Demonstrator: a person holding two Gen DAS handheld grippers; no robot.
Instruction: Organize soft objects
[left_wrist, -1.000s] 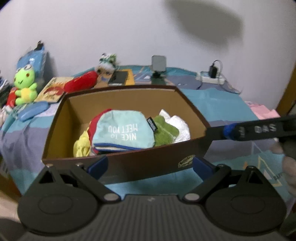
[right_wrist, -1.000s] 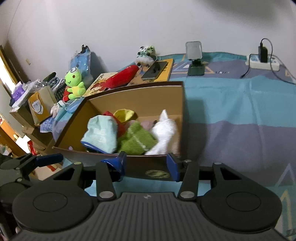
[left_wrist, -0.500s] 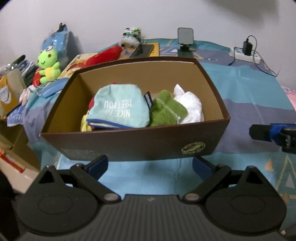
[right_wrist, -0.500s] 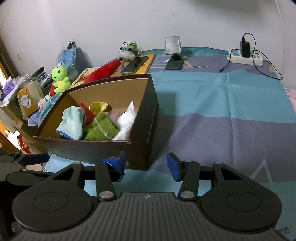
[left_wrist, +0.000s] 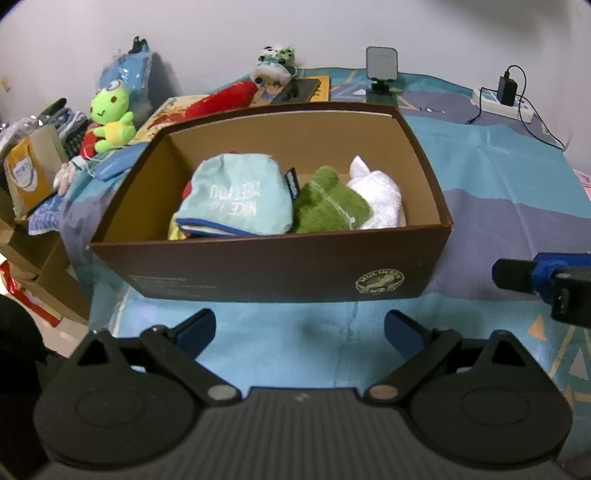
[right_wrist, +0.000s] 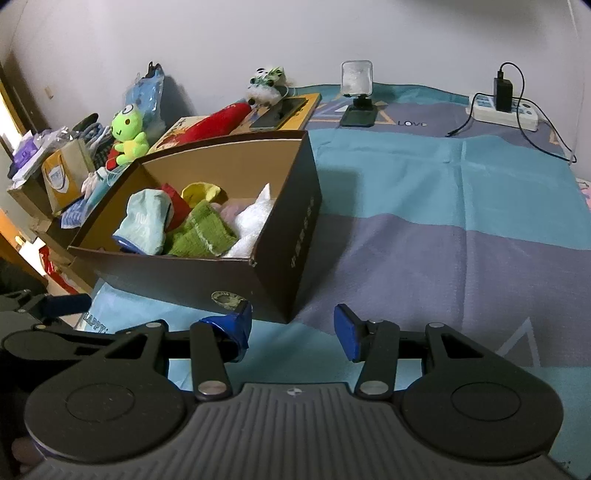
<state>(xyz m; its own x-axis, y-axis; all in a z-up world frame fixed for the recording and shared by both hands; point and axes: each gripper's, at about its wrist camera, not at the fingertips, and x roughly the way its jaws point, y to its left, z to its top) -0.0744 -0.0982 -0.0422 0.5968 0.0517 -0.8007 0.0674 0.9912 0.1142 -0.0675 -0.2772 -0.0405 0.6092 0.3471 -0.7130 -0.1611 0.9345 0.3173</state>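
A brown cardboard box (left_wrist: 280, 273) (right_wrist: 288, 229) stands on the blue bedspread. Inside lie a light blue cloth bag (left_wrist: 236, 199) (right_wrist: 144, 221), a green towel (left_wrist: 328, 206) (right_wrist: 199, 232), a white towel (left_wrist: 380, 195) (right_wrist: 251, 225), and red and yellow pieces (right_wrist: 199, 192). My left gripper (left_wrist: 299, 330) is open and empty, in front of the box's near wall. My right gripper (right_wrist: 291, 328) is open and empty, by the box's near right corner; one of its fingers (left_wrist: 535, 273) shows at the right of the left wrist view.
A green frog plush (left_wrist: 110, 118) (right_wrist: 127, 134), a red plush (left_wrist: 221, 99), a small panda plush (right_wrist: 266, 83), books and a phone lie behind the box. A phone stand (right_wrist: 356, 92) and a power strip (right_wrist: 502, 109) sit at the back. Cardboard boxes (left_wrist: 33, 173) stand left.
Both grippers have drawn back from the box and risen. The right gripper has shifted right, off the box's front wall, so more bedspread shows. The box contents have not moved.
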